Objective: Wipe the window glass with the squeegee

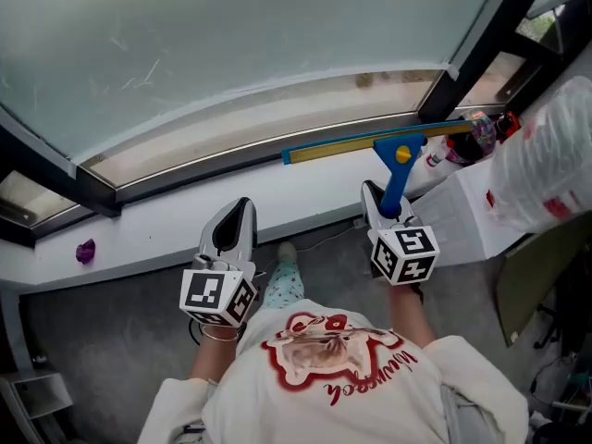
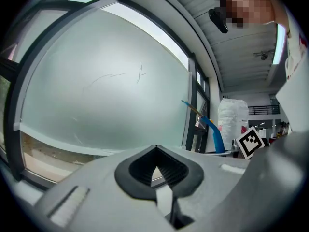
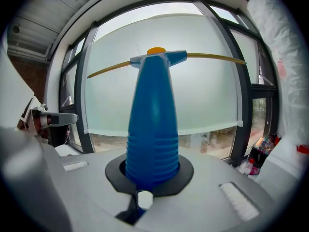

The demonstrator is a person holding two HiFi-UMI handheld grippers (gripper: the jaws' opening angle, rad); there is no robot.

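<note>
A squeegee with a blue handle (image 1: 398, 169) and a long yellow-edged blade (image 1: 370, 143) is held up in front of the frosted window glass (image 1: 231, 35). My right gripper (image 1: 387, 206) is shut on the ribbed blue handle (image 3: 153, 129), and the blade (image 3: 164, 59) stretches across the glass (image 3: 203, 95) in the right gripper view. My left gripper (image 1: 233, 234) sits lower left, shut with nothing between its jaws. In the left gripper view the glass (image 2: 96, 81) fills the frame, with the squeegee (image 2: 212, 129) at the right.
A dark window frame (image 1: 490, 35) runs along the right of the pane, and a white sill (image 1: 166, 234) below it. A small purple object (image 1: 85, 251) lies on the sill at left. Bottles (image 1: 467, 141) and a white plastic bag (image 1: 555, 155) stand at right.
</note>
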